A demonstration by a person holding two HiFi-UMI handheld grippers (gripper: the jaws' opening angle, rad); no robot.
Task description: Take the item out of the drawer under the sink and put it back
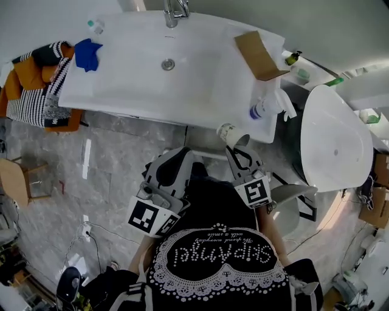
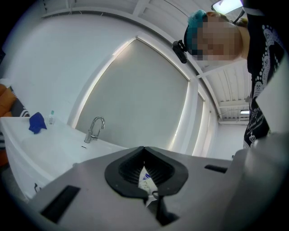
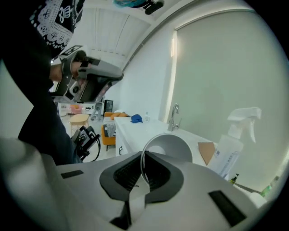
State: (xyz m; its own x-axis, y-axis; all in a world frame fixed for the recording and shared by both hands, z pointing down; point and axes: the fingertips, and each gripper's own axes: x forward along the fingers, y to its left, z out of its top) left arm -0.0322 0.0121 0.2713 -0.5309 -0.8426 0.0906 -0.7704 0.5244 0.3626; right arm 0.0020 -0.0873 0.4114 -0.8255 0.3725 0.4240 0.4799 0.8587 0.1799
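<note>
My right gripper is shut on the rim of a white paper cup, which hangs tilted just below the front edge of the white sink top. In the right gripper view the cup lies on its side with one wall pinched between the jaws of the right gripper. My left gripper is lower and to the left, close to the person's body. Its jaws are together, with a small white slip with blue print caught between the pads. The drawer itself is hidden.
On the sink top stand a faucet, a blue cloth, a cardboard box and a spray bottle. A white toilet is at the right and an orange chair at the left.
</note>
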